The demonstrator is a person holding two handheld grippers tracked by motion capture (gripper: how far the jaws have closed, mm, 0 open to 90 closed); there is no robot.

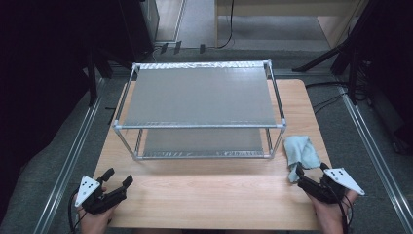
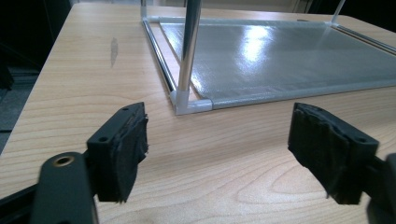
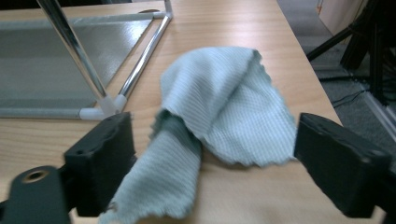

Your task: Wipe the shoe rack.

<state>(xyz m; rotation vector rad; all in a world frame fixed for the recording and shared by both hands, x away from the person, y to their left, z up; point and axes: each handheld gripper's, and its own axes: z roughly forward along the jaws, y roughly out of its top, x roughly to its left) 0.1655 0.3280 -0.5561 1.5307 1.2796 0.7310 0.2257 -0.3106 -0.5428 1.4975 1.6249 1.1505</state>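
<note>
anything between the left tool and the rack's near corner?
Nothing: bare wooden table between the left tool and the two-tier metal-tube rack, per the left gripper view.

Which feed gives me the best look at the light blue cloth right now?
The right gripper view: the cloth lies crumpled on the table close up, folds and scalloped edge clear, between the open jaws of the right gripper. The high view shows the cloth small, beside the rack and partly behind that gripper. The left gripper view looks at the rack's corner instead.
</note>
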